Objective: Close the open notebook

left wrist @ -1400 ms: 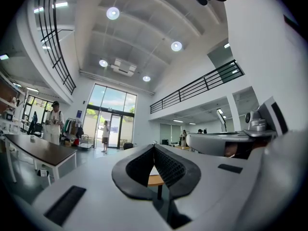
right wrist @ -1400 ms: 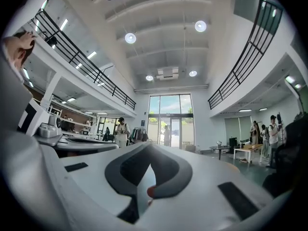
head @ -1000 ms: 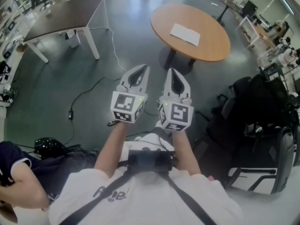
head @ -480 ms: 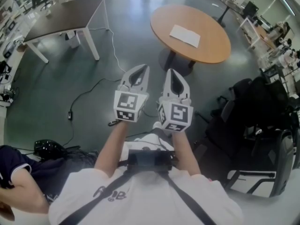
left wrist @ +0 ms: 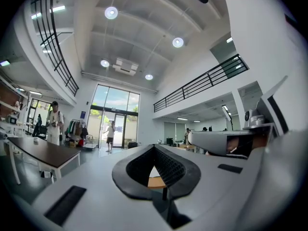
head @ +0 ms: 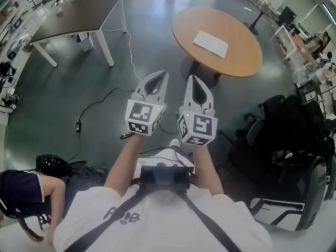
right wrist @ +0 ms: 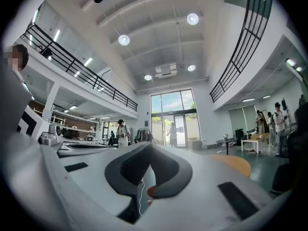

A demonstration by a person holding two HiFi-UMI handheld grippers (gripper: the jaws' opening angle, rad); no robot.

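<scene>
You hold both tongs level and side by side before your chest: the left white plastic gripper (head: 159, 76) and the right white plastic gripper (head: 191, 80) each have black-padded jaws pressed together on nothing, and each bears a cube of black-and-white square markers (head: 143, 117). The open white notebook (head: 210, 43) lies flat on the round orange wooden table (head: 239, 56), well ahead of both grippers and touched by neither. The grey lettering (head: 122, 217) on your white T-shirt (head: 157, 219) is crossed by a dark strap (head: 210, 224) and cannot be read.
</scene>
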